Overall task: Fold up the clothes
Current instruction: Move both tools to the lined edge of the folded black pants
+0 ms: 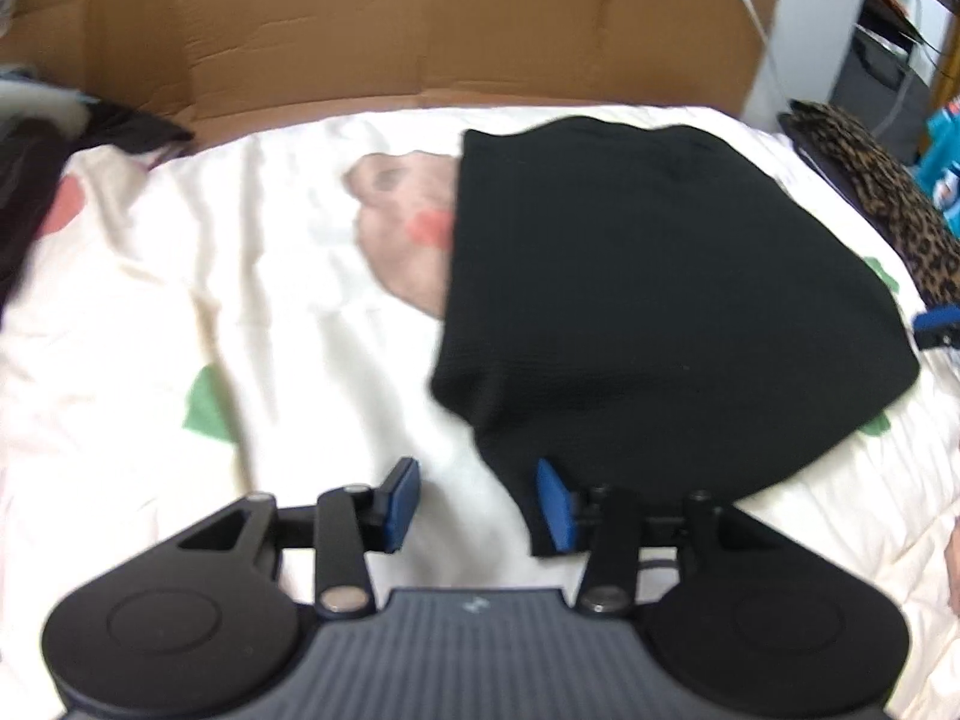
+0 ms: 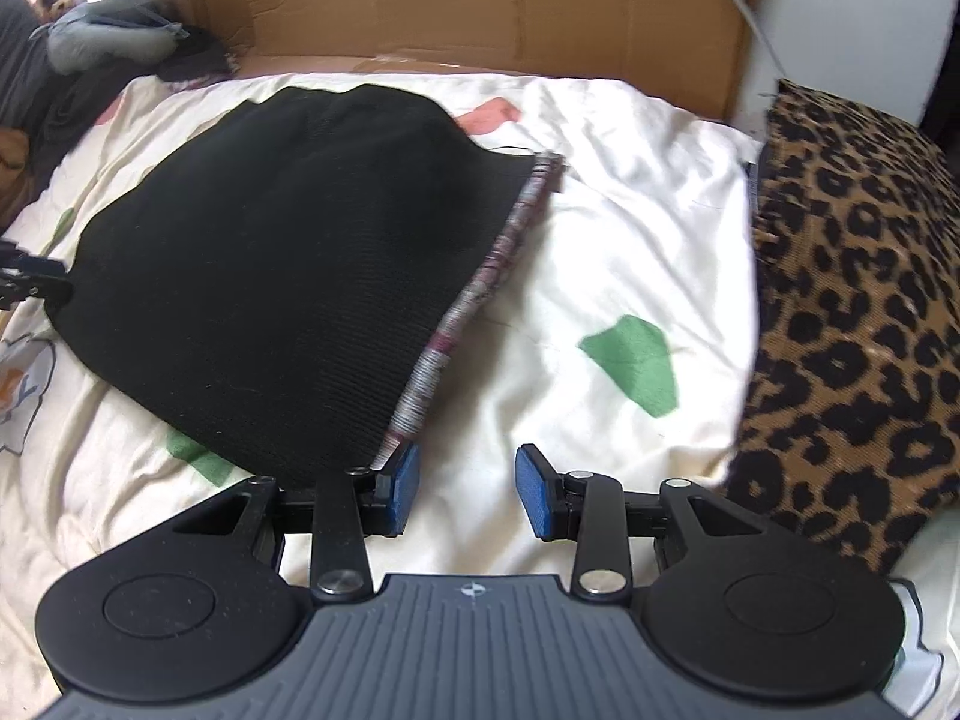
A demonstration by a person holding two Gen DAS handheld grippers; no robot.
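A black knit garment (image 1: pixel 660 300) lies folded on the cream printed bedspread (image 1: pixel 180 300). In the right wrist view the garment (image 2: pixel 288 264) shows a grey-pink patterned hem (image 2: pixel 480 288) along its right edge. My left gripper (image 1: pixel 477 504) is open and empty at the garment's near left corner, its right finger over the cloth edge. My right gripper (image 2: pixel 465 489) is open and empty at the garment's near right corner, just beside the hem. The other gripper shows at the frame edge in each view (image 1: pixel 936 324) (image 2: pixel 24 276).
A leopard-print cushion (image 2: pixel 840 312) lies right of the garment. Flattened cardboard (image 1: pixel 420 30) stands behind the bed. A pile of dark and grey clothes (image 2: pixel 90 60) sits at the far left. The bedspread (image 2: pixel 600 228) has green and pink printed patches.
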